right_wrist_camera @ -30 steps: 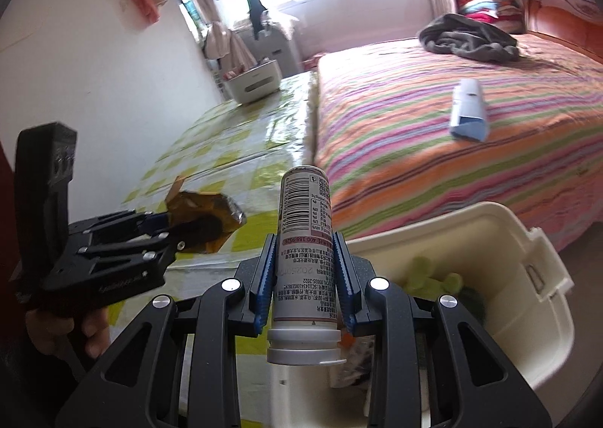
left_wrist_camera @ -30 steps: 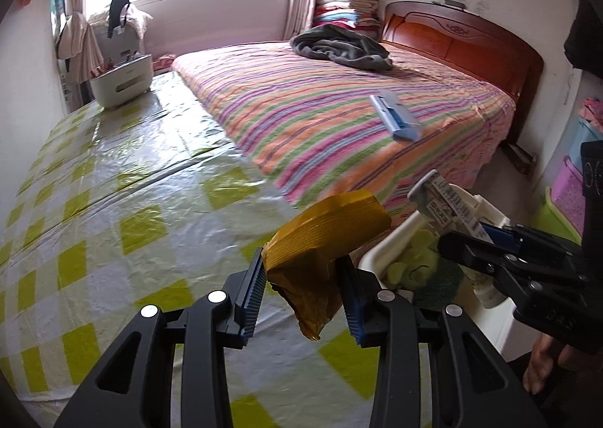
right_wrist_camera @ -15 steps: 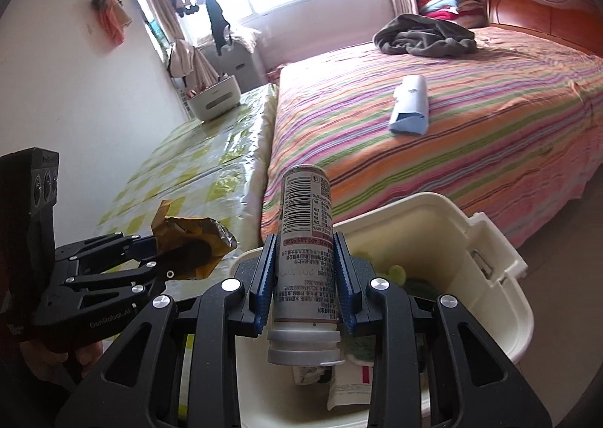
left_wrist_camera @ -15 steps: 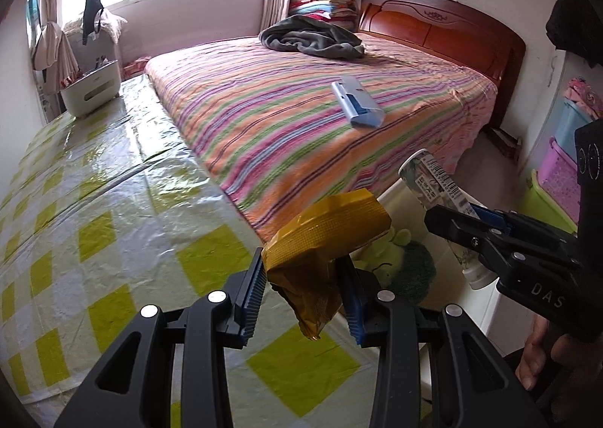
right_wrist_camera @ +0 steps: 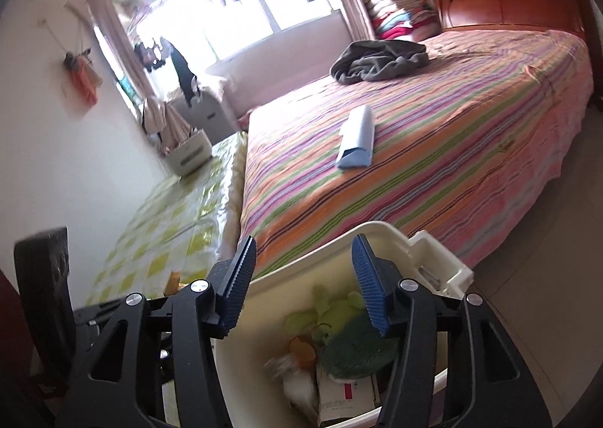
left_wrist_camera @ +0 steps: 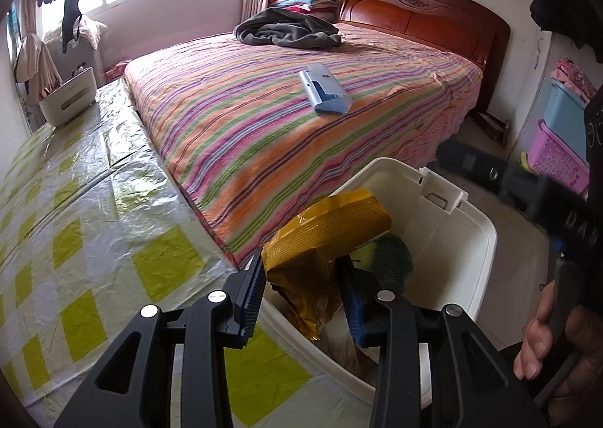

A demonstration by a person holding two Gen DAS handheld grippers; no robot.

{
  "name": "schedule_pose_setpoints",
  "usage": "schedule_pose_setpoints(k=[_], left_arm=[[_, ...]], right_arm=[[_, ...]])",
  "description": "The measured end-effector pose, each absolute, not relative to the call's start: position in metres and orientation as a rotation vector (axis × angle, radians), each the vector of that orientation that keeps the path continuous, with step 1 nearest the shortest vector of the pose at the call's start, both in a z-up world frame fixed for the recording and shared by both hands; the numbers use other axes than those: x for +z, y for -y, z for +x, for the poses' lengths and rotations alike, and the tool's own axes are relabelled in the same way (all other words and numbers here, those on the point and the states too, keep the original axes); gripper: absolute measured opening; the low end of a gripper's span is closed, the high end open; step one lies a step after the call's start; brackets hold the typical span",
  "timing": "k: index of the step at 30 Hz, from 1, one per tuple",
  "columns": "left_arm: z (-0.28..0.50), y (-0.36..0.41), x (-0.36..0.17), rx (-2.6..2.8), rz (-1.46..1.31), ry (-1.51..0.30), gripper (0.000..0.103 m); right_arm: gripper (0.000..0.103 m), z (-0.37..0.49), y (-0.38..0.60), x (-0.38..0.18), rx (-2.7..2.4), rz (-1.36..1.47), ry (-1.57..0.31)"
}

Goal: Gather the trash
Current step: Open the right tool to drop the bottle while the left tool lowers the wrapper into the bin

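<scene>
Trash piles up in the cream plastic bin: the right gripper has just sprung open, nothing between its jaws. At 9 o'clock of it, the left gripper clamps a crumpled yellow foil wrapper above the bin, 1 drop left.

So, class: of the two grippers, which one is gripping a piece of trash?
The left gripper: its pads clamp a crumpled yellow wrapper above the white bin. The right gripper is open, with nothing between its pads.
</scene>
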State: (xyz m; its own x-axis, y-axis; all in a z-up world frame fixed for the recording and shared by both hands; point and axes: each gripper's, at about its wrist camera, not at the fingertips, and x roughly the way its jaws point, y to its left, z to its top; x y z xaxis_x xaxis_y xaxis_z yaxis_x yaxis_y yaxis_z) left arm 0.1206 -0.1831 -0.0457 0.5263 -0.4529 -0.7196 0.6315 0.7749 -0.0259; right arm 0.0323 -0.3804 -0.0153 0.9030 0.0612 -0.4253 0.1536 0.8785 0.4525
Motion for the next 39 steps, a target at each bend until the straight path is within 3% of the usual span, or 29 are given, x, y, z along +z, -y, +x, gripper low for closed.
schedule_pose_setpoints(k=[39], left_arm=[[0.099, 0.241, -0.065, -0.760, 0.322, -0.814, 0.039]], right_arm=[[0.063, 0.021, 0.402, -0.028, -0.146, 0.569, -0.409]])
